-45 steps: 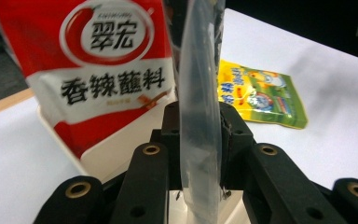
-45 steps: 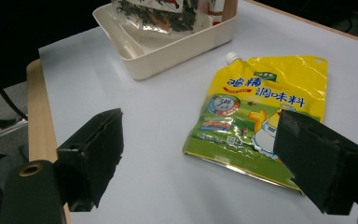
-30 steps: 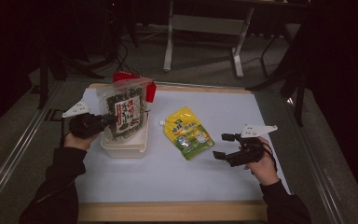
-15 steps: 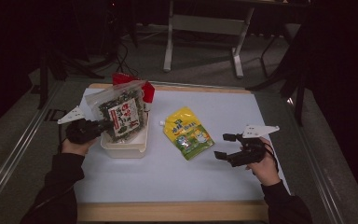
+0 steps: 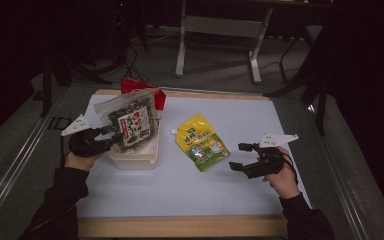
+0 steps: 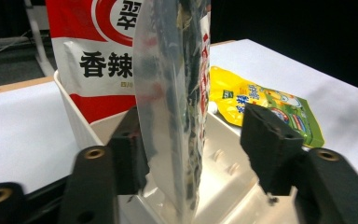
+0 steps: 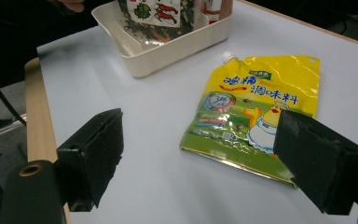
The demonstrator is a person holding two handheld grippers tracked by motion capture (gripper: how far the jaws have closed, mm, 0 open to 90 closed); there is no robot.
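Just opened the left gripper (image 6: 193,149) around the seaweed bag (image 5: 130,120), standing released in the tub (image 5: 132,159); right gripper (image 7: 196,158) wide open, empty.

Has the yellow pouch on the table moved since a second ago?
No. The yellow pouch lies flat at the same spot right of the white bin, the gap to it unchanged.
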